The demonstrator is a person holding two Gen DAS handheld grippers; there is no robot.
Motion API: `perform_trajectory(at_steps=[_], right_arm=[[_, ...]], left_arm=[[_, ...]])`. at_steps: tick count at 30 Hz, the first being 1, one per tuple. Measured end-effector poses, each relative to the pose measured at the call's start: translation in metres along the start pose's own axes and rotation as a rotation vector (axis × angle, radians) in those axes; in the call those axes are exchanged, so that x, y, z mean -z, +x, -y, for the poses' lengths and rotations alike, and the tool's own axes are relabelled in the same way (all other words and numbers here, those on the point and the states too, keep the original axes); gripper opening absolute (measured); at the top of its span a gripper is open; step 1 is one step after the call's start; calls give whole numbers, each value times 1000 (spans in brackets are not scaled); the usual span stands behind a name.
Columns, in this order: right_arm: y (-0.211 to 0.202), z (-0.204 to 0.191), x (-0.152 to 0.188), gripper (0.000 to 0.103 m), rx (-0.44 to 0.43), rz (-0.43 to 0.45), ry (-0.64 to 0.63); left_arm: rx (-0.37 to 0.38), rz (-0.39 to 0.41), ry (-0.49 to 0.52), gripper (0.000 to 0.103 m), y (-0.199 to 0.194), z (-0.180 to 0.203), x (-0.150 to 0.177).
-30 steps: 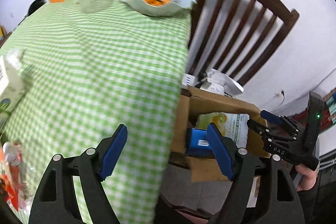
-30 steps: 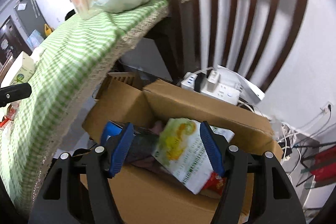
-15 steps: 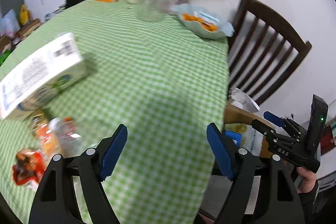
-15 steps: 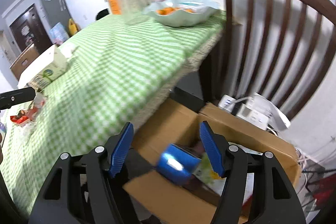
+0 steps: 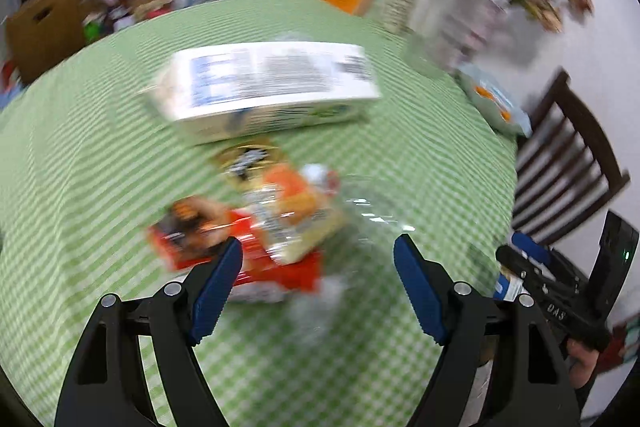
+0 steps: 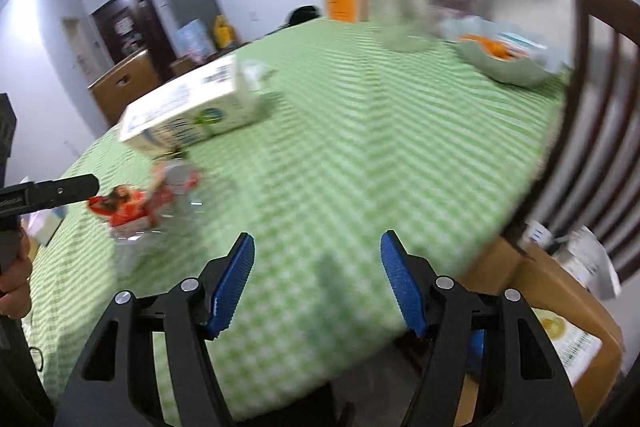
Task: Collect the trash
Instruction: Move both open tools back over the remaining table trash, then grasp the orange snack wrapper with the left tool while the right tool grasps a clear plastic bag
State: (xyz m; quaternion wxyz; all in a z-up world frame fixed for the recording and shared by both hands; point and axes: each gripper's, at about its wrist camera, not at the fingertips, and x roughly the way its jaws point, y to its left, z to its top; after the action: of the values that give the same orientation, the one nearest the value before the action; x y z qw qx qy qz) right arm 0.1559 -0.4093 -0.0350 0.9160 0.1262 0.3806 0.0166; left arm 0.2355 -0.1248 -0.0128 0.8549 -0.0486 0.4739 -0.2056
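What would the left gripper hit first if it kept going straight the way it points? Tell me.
Most likely the heap of wrappers: the left gripper, open and empty, aims at its near edge on the green checked tablecloth. Blur leaves depth uncertain.

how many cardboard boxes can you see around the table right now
2. One cardboard trash box stands open on the floor beside the chair, at the table's near edge. Another brown box stands across the room, beyond the table's far side. Others may be hidden.

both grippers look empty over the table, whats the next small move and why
Probably lower the left gripper onto the red wrapper in the litter pile just ahead of its open jaws and close. The right gripper is open over bare green checked tablecloth, farther from the pile.
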Motion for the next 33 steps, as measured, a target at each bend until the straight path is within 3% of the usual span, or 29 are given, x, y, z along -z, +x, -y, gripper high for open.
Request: perform_trajectory(at_steps=[6, 13, 24, 28, 32, 33], right_arm=[[20, -54, -6, 63, -108, -17, -70], [37, -95, -10, 63, -181, -33, -138], [54, -147, 11, 63, -287, -132, -253], [70, -162, 14, 63, -240, -163, -252], [85, -173, 17, 63, -207, -179, -262], [86, -176, 18, 53, -205, -173, -272]], left_arm=[[-54, 17, -120, 75, -9, -53, 6], [-63, -34, -150, 74, 11, -73, 16], [-67, -56, -183, 53, 30, -89, 18], [-59, -43, -210, 33, 33, -95, 20], [-77, 2, -195, 26, 24, -94, 17], [-79, 13, -205, 25, 21, -96, 17]])
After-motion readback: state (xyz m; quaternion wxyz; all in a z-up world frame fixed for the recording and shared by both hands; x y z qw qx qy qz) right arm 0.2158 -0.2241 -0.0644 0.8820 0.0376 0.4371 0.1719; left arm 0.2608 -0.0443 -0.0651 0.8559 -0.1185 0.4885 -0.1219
